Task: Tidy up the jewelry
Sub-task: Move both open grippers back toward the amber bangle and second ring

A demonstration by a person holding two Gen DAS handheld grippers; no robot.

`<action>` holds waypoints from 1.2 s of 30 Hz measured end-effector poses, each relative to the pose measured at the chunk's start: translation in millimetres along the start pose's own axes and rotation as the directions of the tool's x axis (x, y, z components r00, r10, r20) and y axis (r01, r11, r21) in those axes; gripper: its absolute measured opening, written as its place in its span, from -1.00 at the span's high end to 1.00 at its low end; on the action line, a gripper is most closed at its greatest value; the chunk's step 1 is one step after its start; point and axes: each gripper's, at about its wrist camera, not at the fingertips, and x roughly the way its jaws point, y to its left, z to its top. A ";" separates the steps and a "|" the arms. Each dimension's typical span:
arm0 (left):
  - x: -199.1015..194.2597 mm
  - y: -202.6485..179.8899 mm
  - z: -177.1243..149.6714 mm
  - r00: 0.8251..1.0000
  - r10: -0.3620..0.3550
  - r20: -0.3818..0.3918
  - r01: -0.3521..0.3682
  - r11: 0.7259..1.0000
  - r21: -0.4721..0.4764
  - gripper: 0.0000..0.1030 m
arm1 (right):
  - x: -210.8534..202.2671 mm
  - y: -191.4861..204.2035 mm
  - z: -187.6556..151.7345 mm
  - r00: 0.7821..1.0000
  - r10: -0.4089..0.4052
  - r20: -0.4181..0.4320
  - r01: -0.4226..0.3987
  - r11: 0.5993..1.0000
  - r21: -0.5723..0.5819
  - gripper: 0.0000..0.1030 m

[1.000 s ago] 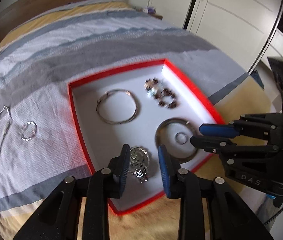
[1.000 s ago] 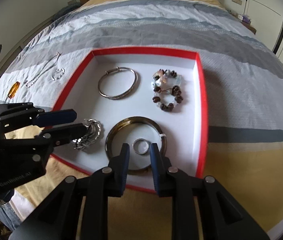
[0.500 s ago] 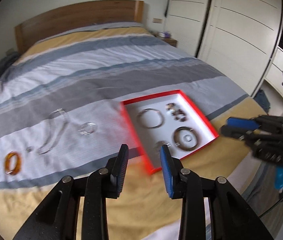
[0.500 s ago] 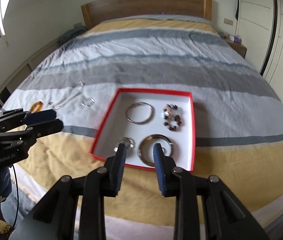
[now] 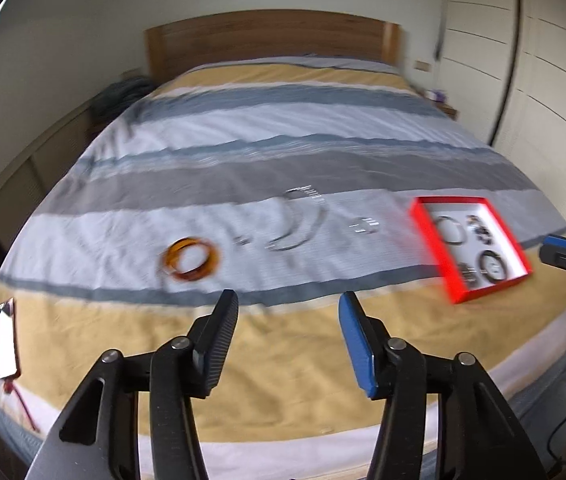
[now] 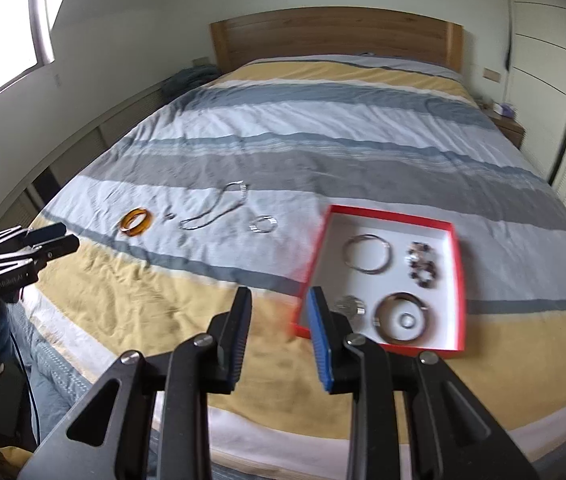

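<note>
A red-walled box (image 6: pixel 458 248) with a white floor lies on the striped bed and holds a silver bangle (image 6: pixel 367 258), a bead bracelet (image 6: pixel 423 266), a dark bangle (image 6: pixel 405 318) with a ring inside it, and a watch (image 6: pixel 349 306). The box (image 5: pixel 449 276) also shows at the right in the left wrist view. Left of it on the bedspread lie an amber bangle (image 5: pixel 191 260), a silver chain (image 5: pixel 295 228) and a small silver bracelet (image 5: pixel 365 226). My left gripper (image 5: pixel 287 320) is open and empty, high above the bed's near edge. My right gripper (image 6: pixel 279 316) is open and empty, held back from the box.
A wooden headboard (image 6: pixel 335 40) stands at the far end. White wardrobe doors (image 5: pixel 543 80) line the right side. A phone (image 5: pixel 5 338) lies at the bed's near left corner. A window (image 6: pixel 3 32) is on the left wall.
Both grippers have pulled up and away from the box. The left view has swung left toward the loose jewelry, and its jaws have opened wider. The right jaws have opened wider too.
</note>
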 end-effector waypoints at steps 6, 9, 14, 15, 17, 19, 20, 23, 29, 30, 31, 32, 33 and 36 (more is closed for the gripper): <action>15.3 49.6 -10.8 0.998 0.059 -0.009 -0.060 0.995 -0.077 -0.04 | 31.1 38.3 13.3 0.999 0.037 -0.020 -0.038 0.998 -0.056 0.46; 27.8 68.2 -13.8 0.996 0.087 -0.011 -0.088 0.991 -0.097 -0.11 | 48.0 53.4 20.6 0.998 0.050 -0.031 -0.052 0.996 -0.077 0.46; 52.3 98.3 -17.5 0.995 0.091 -0.035 -0.096 0.984 -0.149 -0.16 | 82.2 79.3 34.6 0.995 0.078 -0.058 -0.083 0.991 -0.108 0.46; 58.0 103.8 -18.3 0.995 0.092 -0.042 -0.097 0.983 -0.158 -0.17 | 87.5 83.0 35.9 0.995 0.081 -0.063 -0.088 0.990 -0.114 0.46; 70.8 115.9 -19.8 0.994 0.093 -0.055 -0.102 0.978 -0.181 -0.19 | 103.3 93.5 40.4 0.993 0.090 -0.078 -0.100 0.987 -0.130 0.46; 80.3 126.3 -21.0 0.994 0.092 -0.061 -0.103 0.975 -0.199 -0.21 | 118.0 105.0 44.6 0.991 0.101 -0.092 -0.114 0.983 -0.144 0.46; 84.8 130.8 -20.7 0.994 0.093 -0.064 -0.104 0.973 -0.204 -0.23 | 124.9 110.0 46.5 0.990 0.105 -0.098 -0.119 0.981 -0.151 0.46; 96.8 147.5 -19.8 0.993 0.096 -0.064 -0.108 0.967 -0.232 -0.26 | 146.1 123.7 52.9 0.986 0.113 -0.120 -0.133 0.976 -0.171 0.46; 112.8 175.5 -13.9 0.993 0.103 -0.057 -0.115 0.954 -0.278 -0.32 | 180.8 144.9 65.9 0.981 0.131 -0.142 -0.159 0.965 -0.209 0.46; 114.8 178.9 -12.5 0.993 0.105 -0.055 -0.116 0.952 -0.282 -0.35 | 184.4 146.8 67.4 0.981 0.132 -0.143 -0.161 0.964 -0.213 0.46; 116.8 182.6 -11.0 0.993 0.105 -0.051 -0.116 0.951 -0.286 -0.36 | 189.8 149.5 69.8 0.980 0.134 -0.145 -0.164 0.962 -0.220 0.45; 118.6 185.9 -9.7 0.993 0.106 -0.048 -0.115 0.950 -0.290 -0.37 | 193.4 151.6 71.8 0.980 0.135 -0.145 -0.165 0.960 -0.225 0.44; 120.8 189.4 -8.1 0.994 0.104 -0.044 -0.112 0.949 -0.295 -0.39 | 197.0 153.1 73.6 0.980 0.136 -0.144 -0.167 0.959 -0.229 0.39; 126.9 196.0 -4.1 0.996 0.087 -0.033 -0.093 0.947 -0.308 -0.40 | 210.4 155.8 80.5 0.980 0.137 -0.144 -0.168 0.956 -0.239 0.36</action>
